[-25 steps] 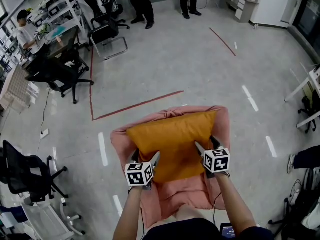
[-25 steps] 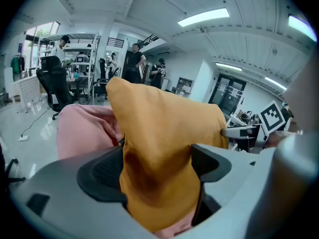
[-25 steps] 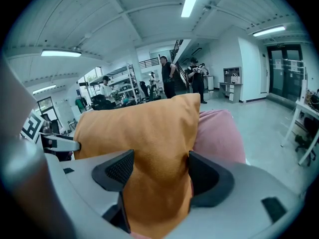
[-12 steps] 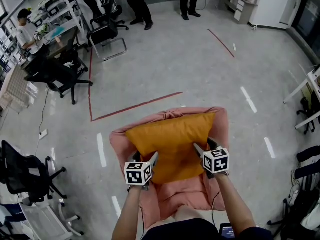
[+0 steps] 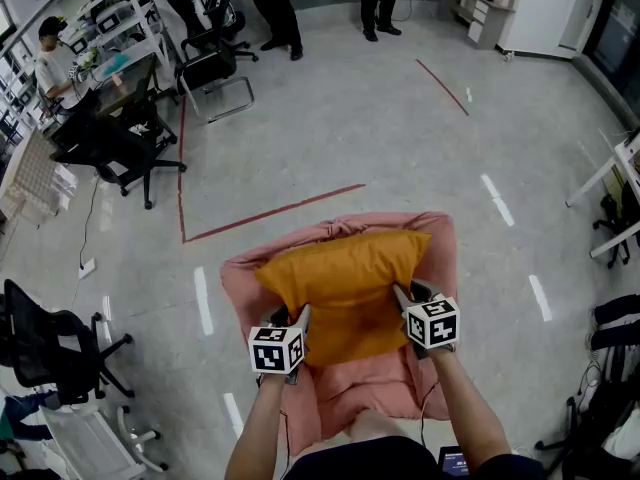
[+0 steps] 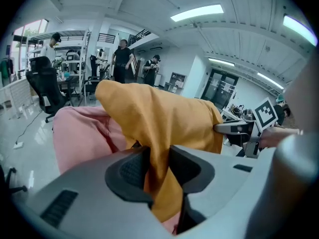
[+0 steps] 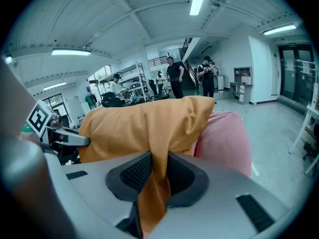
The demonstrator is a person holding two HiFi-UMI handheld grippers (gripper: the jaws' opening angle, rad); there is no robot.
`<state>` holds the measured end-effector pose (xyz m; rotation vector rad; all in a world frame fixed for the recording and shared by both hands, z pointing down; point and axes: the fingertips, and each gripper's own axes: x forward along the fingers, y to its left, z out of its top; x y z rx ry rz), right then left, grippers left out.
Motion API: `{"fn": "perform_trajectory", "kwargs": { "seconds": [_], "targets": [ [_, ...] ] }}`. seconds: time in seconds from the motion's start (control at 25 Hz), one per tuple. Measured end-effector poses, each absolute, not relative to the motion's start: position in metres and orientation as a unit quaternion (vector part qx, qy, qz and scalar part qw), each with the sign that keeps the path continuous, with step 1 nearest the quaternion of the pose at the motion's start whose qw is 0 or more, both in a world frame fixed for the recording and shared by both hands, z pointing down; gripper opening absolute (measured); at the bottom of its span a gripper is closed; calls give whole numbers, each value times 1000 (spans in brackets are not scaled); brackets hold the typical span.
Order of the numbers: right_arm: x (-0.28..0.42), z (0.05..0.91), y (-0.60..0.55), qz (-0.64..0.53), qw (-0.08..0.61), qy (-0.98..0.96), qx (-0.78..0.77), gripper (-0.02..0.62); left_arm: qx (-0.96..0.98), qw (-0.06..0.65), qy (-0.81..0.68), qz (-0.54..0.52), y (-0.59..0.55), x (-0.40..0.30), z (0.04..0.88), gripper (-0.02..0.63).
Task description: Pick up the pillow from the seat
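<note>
The pillow [image 5: 345, 283] lay in the pink seat [image 5: 442, 240], filling most of it. The left gripper [image 6: 157, 164] and right gripper [image 7: 158, 170] had just been closing, each pinching a fold at a near corner. The person's body hid the seat's near edge.

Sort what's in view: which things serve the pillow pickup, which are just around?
Job: orange pillow, pink seat, left gripper, right gripper (both jaws just closed onto pillow fabric).
Around: black office chairs, red floor tape, standing people.
</note>
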<state>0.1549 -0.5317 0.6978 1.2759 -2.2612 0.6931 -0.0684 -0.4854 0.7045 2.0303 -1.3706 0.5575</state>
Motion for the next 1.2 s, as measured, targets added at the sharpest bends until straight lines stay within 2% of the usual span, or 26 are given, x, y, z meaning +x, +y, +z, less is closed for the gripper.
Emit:
{"fn": "perform_trajectory", "kwargs": {
  "seconds": [0.76, 1.2],
  "targets": [
    [155, 676, -507, 242, 218, -823, 466, 84, 779, 303, -507, 210, -461, -66, 684, 118],
    [156, 634, -483, 218, 188, -822, 491, 83, 796, 279, -502, 191, -442, -66, 649, 115]
  ]
}}
